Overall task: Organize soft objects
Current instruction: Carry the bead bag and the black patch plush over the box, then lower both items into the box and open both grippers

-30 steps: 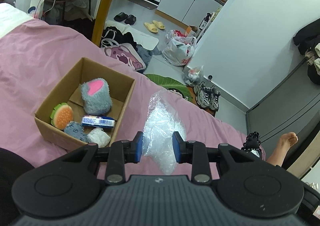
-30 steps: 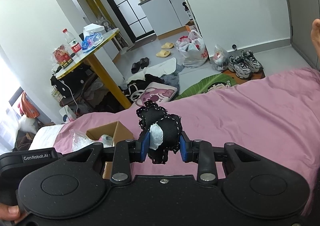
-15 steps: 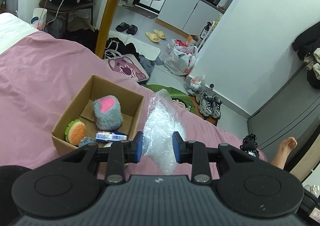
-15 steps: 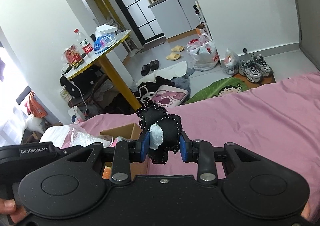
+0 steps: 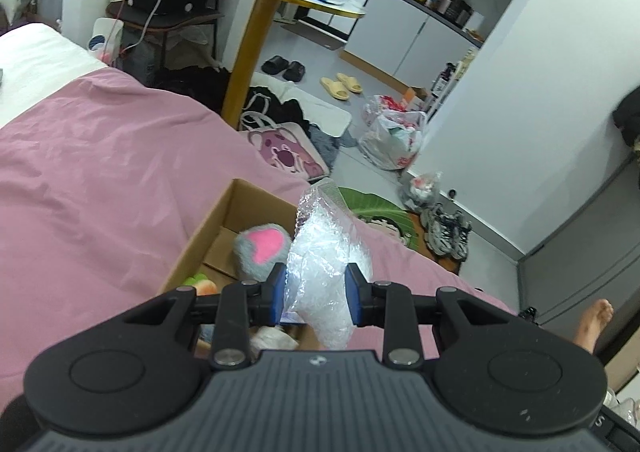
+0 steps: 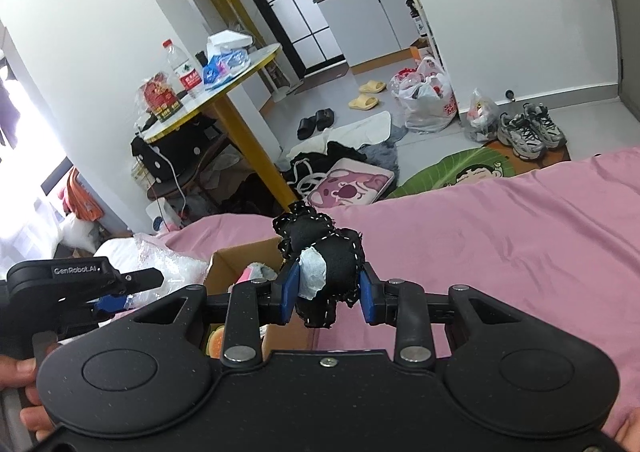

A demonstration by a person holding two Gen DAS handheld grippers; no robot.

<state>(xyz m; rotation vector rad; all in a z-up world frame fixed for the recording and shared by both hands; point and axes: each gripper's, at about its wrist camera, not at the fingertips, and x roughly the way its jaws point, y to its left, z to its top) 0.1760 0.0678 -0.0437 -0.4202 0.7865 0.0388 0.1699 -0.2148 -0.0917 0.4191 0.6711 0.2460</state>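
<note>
Two loads ride in: the left hand-held gripper clamps a crinkled clear plastic bag, the right hand-held gripper a black stitched soft toy. The open cardboard box on the pink bed lies just ahead-left, below both (left nearer); a second ago it sat farther off.
</note>
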